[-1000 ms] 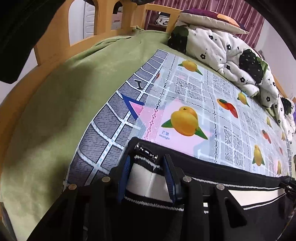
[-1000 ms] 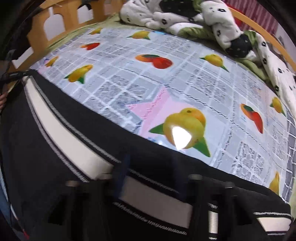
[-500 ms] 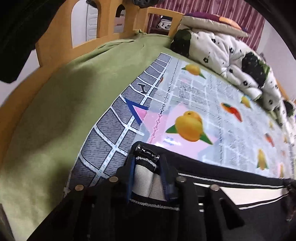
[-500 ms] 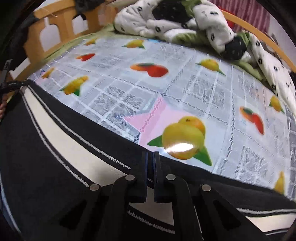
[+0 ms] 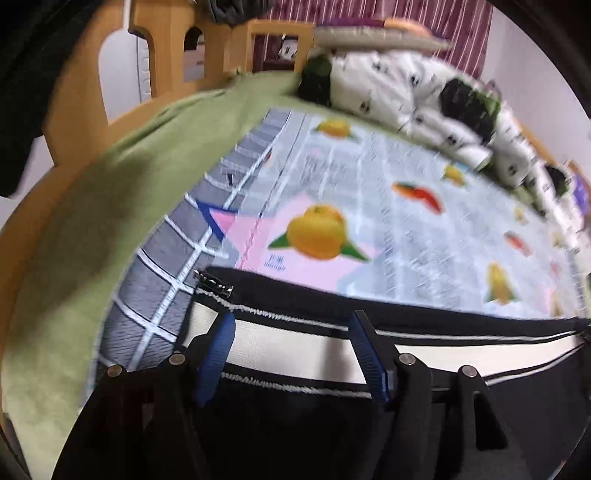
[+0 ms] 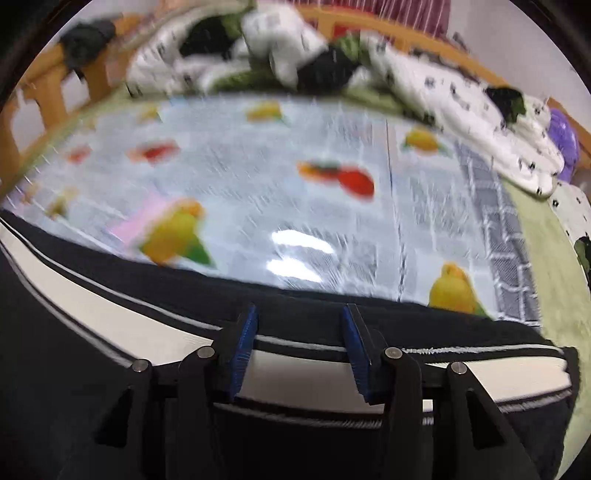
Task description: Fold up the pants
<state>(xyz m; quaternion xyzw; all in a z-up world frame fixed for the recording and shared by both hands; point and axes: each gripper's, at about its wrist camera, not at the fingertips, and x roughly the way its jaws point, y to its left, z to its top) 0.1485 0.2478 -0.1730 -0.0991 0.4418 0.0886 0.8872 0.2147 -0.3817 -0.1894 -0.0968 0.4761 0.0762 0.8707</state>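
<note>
Black pants with a broad white side stripe lie flat along the near edge of a fruit-print mat. A metal zipper pull lies at their left end. My left gripper is open over the stripe near that end, holding nothing. In the right wrist view the pants and stripe run across the bottom. My right gripper is open above the stripe near the right end, holding nothing. Both views are motion-blurred.
The mat lies on a green bedsheet. A white quilt with black flowers is bunched along the far side, with a pillow on it. A wooden bed rail runs at the left. A purple object sits far right.
Both grippers were shut on the pants' striped edge half a second ago and have opened, letting it go. The pants now lie flat. Both cameras have shifted and the views are blurred.
</note>
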